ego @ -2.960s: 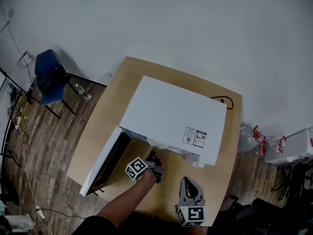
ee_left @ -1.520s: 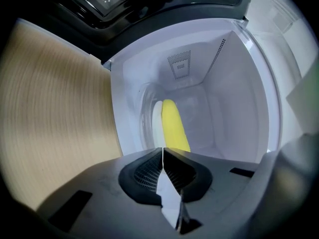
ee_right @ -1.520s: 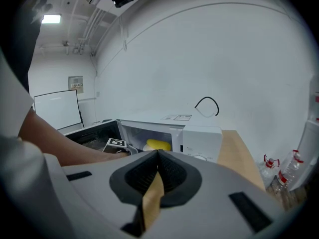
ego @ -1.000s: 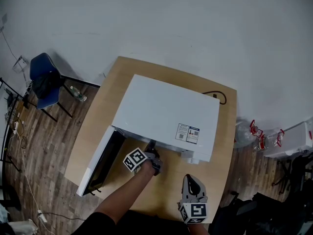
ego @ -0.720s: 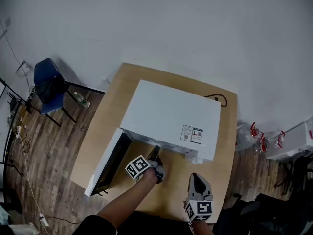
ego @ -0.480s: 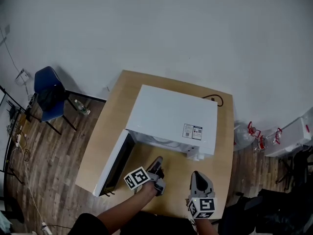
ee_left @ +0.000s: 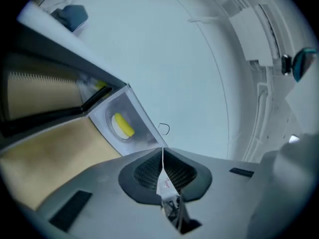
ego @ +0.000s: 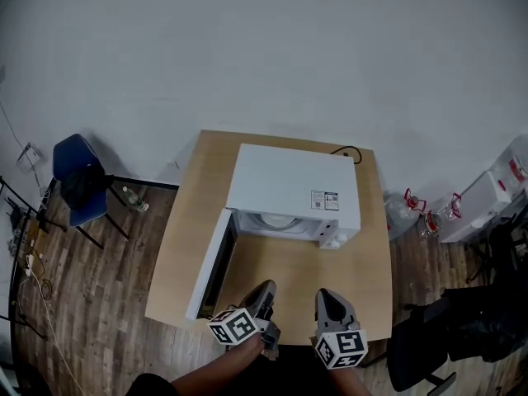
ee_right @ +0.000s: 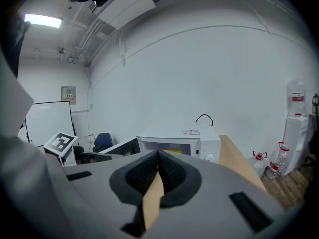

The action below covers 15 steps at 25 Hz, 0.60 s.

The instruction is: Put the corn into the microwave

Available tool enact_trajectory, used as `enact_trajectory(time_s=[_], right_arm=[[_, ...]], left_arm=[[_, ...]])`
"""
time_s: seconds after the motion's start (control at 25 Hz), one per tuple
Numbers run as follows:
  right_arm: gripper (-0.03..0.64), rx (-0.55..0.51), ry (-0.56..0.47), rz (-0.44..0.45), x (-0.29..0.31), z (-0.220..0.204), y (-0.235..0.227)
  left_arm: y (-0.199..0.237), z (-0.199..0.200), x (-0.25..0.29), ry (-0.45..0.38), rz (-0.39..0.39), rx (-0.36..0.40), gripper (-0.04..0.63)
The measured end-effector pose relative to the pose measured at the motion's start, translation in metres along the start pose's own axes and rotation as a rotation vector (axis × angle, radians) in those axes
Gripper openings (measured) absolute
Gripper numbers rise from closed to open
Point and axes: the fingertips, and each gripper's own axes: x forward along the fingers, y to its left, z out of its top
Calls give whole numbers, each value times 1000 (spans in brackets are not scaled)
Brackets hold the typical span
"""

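Note:
The white microwave (ego: 293,180) stands on the wooden table (ego: 363,279) with its door (ego: 211,264) swung open to the left. In the left gripper view the yellow corn (ee_left: 122,125) lies on the round plate inside the cavity. My left gripper (ego: 266,287) hovers over the table's near edge, shut and holding nothing, well back from the opening. Beside it on the right, my right gripper (ego: 325,295) is shut with nothing between its pads, and it faces the microwave (ee_right: 209,144) front. The left gripper (ee_left: 163,152) is rolled to one side.
A black cable (ego: 346,151) loops behind the microwave. A blue chair (ego: 77,167) stands left of the table, water bottles (ego: 417,209) and a white appliance (ego: 493,190) to the right, and a dark chair (ego: 429,349) at the lower right.
Both grippers have drawn back from the microwave towards the table's near edge, the left one away from the opening. The head view has pulled back, so the plate in the cavity shows.

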Motion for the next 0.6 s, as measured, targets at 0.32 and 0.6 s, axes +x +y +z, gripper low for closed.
enact_trajectory(time_s=[0.32,0.6], right_arm=[[60,-54,-6,-65,-44,-22,38],[60,-125,-39,-17,-59,-10,67]], left_arm=[[-42,-16,-69,65,0,482,18],[-81,-3,-106,-50,-16,735,18]])
